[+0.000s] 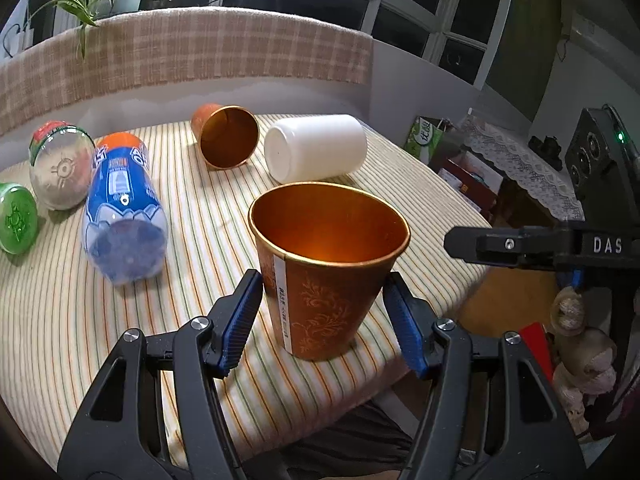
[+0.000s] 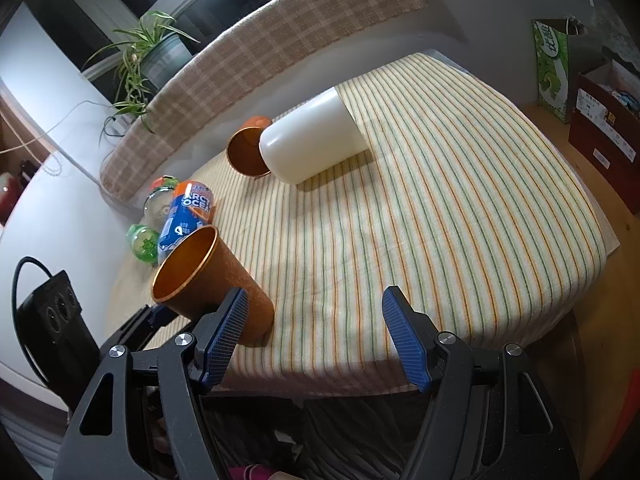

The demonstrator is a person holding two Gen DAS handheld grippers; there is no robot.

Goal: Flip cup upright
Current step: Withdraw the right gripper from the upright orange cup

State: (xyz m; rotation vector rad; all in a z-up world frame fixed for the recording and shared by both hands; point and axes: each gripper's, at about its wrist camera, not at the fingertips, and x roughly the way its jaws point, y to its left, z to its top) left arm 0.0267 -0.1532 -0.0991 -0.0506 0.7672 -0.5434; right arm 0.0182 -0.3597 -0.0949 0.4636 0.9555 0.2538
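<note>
An orange paper cup (image 1: 326,276) stands upright on the striped tablecloth (image 1: 192,304) near the front edge. My left gripper (image 1: 326,320) is open, its blue pads on either side of the cup with small gaps. The same cup shows in the right wrist view (image 2: 208,280). A second orange cup (image 1: 226,140) lies on its side, mouth toward me. A white cup (image 1: 316,148) lies on its side beside it. My right gripper (image 2: 316,336) is open and empty over the table's front edge; it shows at the right of the left wrist view (image 1: 540,246).
Several plastic bottles lie at the table's left: a blue one (image 1: 122,208), a clear one (image 1: 60,164), a green one (image 1: 16,218). A checked sofa back (image 1: 192,52) is behind. Boxes (image 2: 604,128) stand right of the table.
</note>
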